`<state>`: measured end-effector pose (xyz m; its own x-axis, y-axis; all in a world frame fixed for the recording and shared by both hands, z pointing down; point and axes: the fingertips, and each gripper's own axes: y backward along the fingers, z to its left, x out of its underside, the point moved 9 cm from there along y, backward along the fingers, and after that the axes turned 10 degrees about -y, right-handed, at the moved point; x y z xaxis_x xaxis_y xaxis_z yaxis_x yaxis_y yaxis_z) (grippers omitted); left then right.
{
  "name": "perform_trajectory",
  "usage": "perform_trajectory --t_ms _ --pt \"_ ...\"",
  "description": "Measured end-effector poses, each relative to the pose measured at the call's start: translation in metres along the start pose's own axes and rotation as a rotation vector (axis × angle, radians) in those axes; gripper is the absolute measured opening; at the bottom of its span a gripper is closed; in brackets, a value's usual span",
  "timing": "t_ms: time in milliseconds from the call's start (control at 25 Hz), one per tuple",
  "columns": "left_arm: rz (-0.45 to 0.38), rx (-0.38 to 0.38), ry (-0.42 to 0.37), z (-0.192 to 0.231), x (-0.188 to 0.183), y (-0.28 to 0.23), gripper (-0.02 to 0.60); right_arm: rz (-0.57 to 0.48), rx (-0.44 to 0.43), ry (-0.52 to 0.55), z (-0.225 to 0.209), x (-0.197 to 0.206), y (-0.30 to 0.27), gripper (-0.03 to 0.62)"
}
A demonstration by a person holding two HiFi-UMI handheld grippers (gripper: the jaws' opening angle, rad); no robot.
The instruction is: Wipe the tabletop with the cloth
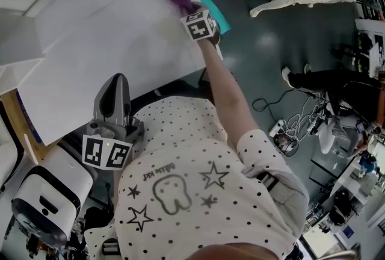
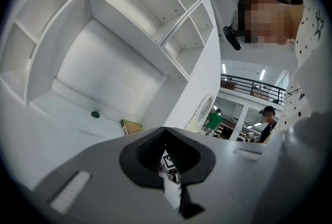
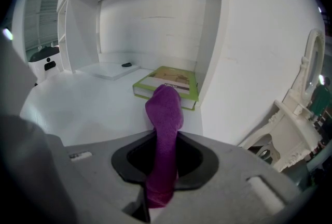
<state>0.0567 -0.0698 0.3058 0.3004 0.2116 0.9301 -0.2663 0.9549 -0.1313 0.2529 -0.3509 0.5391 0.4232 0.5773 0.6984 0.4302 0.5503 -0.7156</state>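
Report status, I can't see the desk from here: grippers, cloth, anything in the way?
Right gripper shut on purple cloth, out over the white tabletop. Left gripper shut, empty, held back. Green book just ahead of cloth.

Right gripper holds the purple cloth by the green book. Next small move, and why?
Probably press the cloth down and sweep left over the tabletop: the right gripper is shut on it, its tip is beside the green book, and open surface lies left.

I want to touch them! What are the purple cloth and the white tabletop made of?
The cloth is probably soft terry or microfibre: its surface looks fuzzy and nubby. The tabletop is likely painted or laminated board: smooth, white, faintly shiny.
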Motion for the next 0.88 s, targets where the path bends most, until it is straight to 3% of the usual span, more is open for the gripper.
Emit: perform_trajectory --t_ms 880 --pt "-0.004 -0.021 -0.003 0.002 0.001 0.010 -0.005 0.004 0.062 -0.002 -0.039 0.004 0.004 0.066"
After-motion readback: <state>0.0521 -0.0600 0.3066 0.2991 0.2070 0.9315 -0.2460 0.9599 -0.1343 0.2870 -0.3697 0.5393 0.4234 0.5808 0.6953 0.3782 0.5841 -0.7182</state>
